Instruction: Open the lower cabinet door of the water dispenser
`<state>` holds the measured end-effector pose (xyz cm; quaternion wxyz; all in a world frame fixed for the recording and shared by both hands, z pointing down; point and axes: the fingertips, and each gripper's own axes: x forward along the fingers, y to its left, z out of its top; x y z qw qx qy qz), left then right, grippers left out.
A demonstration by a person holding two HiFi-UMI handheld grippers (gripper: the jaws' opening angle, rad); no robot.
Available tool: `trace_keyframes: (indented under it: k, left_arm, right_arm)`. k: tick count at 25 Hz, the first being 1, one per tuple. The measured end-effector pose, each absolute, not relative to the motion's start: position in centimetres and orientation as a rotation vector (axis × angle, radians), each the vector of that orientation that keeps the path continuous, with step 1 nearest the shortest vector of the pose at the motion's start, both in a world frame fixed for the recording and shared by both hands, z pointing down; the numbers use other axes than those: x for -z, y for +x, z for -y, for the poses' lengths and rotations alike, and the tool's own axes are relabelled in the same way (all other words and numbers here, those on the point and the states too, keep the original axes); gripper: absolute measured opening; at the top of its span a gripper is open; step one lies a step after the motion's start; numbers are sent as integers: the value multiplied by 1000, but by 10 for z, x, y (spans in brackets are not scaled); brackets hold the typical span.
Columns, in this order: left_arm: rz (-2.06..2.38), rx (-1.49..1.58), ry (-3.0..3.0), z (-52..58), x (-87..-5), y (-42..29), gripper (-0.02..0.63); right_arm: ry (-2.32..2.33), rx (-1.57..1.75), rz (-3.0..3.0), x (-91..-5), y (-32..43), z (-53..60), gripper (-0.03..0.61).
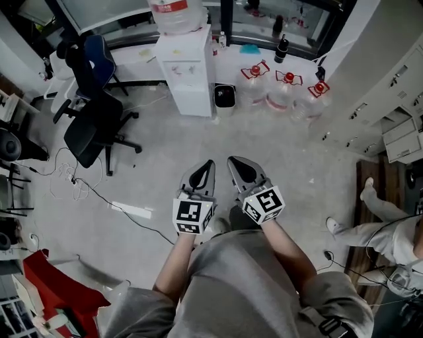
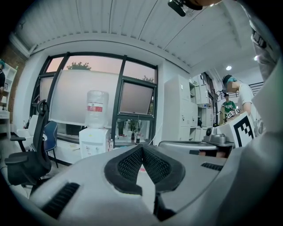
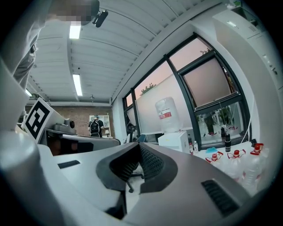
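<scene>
The white water dispenser [image 1: 188,72] stands against the far window wall with a large bottle [image 1: 175,13] on top. Its lower cabinet door [image 1: 192,100] looks closed. Both grippers are held side by side in front of me, well short of the dispenser. The left gripper [image 1: 210,163] is shut with nothing between its jaws, and so is the right gripper [image 1: 230,160]. In the left gripper view the dispenser [image 2: 94,142] sits left of the shut left gripper [image 2: 142,148]. In the right gripper view the dispenser [image 3: 174,140] sits right of the shut right gripper [image 3: 139,145].
A black office chair [image 1: 96,125] stands to the left of the dispenser. A small dark bin [image 1: 225,96] and three red-capped water jugs [image 1: 284,89] sit to its right. White cabinets [image 1: 396,86] line the right side. A person [image 1: 386,231] sits at the right. Cables [image 1: 99,195] cross the floor.
</scene>
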<state>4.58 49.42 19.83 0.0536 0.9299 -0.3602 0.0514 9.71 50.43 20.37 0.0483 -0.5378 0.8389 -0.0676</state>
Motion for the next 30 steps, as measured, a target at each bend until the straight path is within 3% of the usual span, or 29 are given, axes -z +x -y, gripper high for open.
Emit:
trace_keyframes:
  k: [30]
  left_arm:
    - [1140,-337,2628,-196,-248,110,8]
  right_arm:
    - [-1573,444,-2613,-250,171,-200,11]
